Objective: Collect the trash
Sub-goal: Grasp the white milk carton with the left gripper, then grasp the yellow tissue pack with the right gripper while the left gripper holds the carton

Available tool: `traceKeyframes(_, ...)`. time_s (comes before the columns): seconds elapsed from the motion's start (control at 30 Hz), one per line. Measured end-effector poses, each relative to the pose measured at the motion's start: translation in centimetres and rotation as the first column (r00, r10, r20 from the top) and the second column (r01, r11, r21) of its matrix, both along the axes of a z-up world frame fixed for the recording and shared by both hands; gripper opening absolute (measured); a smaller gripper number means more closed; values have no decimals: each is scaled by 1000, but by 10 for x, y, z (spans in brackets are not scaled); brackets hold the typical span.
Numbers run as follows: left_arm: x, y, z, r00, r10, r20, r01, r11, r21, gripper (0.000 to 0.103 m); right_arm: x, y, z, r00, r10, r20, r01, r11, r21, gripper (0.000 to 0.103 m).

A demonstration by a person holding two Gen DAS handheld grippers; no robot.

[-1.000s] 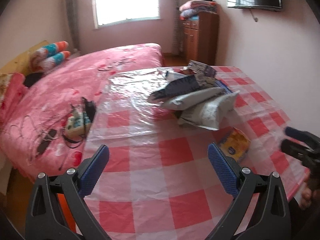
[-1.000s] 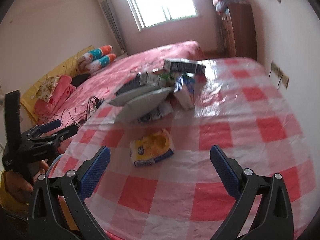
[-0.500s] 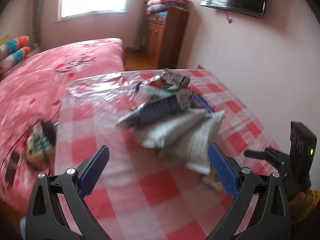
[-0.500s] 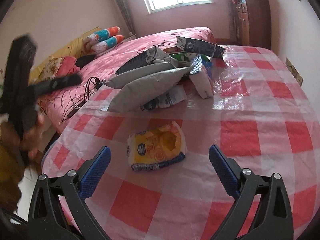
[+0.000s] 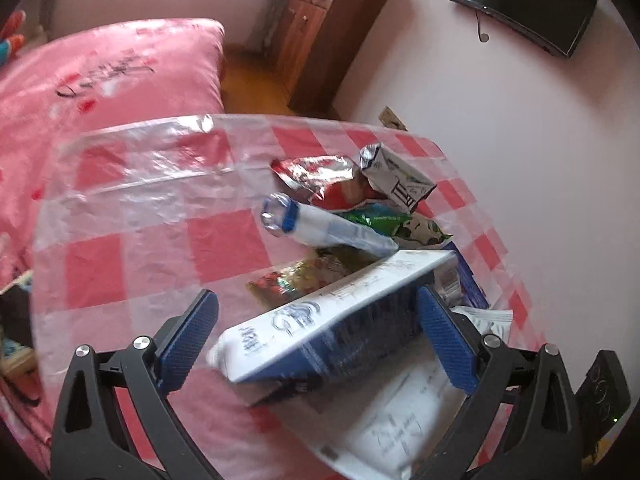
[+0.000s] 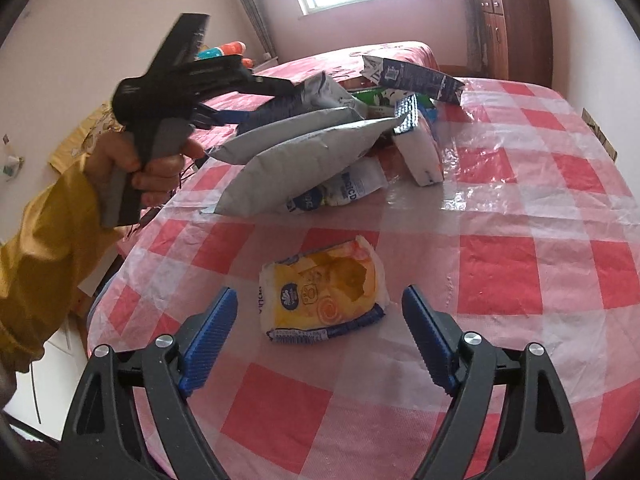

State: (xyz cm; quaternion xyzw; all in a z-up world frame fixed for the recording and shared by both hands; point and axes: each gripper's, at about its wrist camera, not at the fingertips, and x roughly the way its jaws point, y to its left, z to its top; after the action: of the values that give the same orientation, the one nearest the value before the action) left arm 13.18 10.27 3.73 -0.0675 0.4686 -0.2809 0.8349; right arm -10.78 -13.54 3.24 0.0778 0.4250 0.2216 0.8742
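Between my left gripper [image 5: 318, 336] pads, spread wide and gripping nothing: a white-and-blue carton [image 5: 320, 316], long axis running near-left to far-right, print unreadable. Right gripper [image 6: 316, 338], wide open too, hovers over a crumpled yellow plastic wrapper [image 6: 324, 296] near the table's [image 6: 520, 264] front edge.

left gripper [image 5: 318, 334]: jaws wide apart, nothing pinched, angled downward | right gripper [image 6: 318, 338]: jaws wide apart, nothing pinched | left hand [image 6: 138, 160]: fist around handle, yellow sleeve, raised
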Motion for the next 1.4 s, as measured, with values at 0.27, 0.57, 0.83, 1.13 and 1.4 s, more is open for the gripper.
traceKeyframes(0.27,-5,-22,-19,993,-95,-76,93,995,-26,98,9,3,-6,999,25,-20,-25,1000,6,88)
traceKeyframes(0.57,-39,-21,-16,997,-53,-56,52,998,-18,76,11,12,-6,998,57,-9,-58,998,-31,91)
traceKeyframes(0.83,-74,-14,-11,998,46,-30,-47,999,-28,68,18,24,-10,997,80,-20,-82,994,-78,91)
traceKeyframes(1.13,-110,14,-6,983,185,-7,-185,981,-55,65,15,37,-11,999,44,5,-42,976,-214,77)
traceKeyframes(1.4,-140,48,4,967,256,3,-254,963,-93,65,9,31,-8,999,40,23,-34,972,-231,46)
